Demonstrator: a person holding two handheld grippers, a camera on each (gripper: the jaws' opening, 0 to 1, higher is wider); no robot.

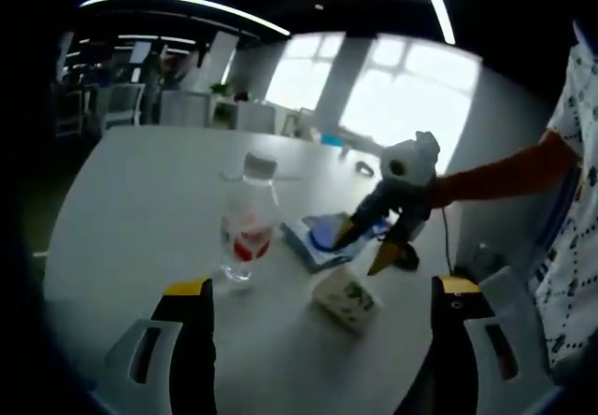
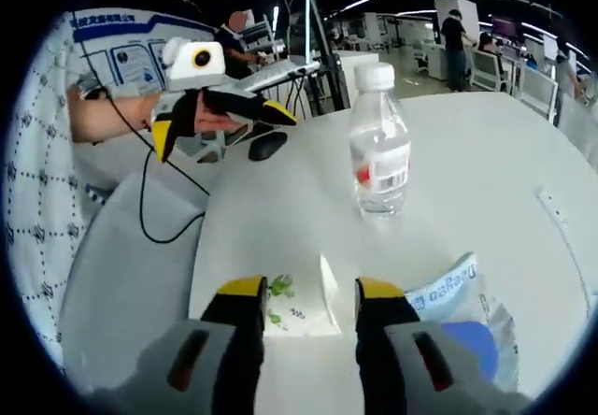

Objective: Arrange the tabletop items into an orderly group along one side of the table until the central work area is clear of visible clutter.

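A clear water bottle with a white cap and red label stands upright on the white table. Beside it lie a small white tissue pack with green print and a blue-and-white packet. My right gripper is open, its jaws hovering just over the tissue pack, one on each side. My left gripper is held wide open above the table, back from the items, holding nothing.
A black mouse and a black cable lie near the table edge by the person's arm. A white strip lies on the far right. Desks and chairs stand beyond the table.
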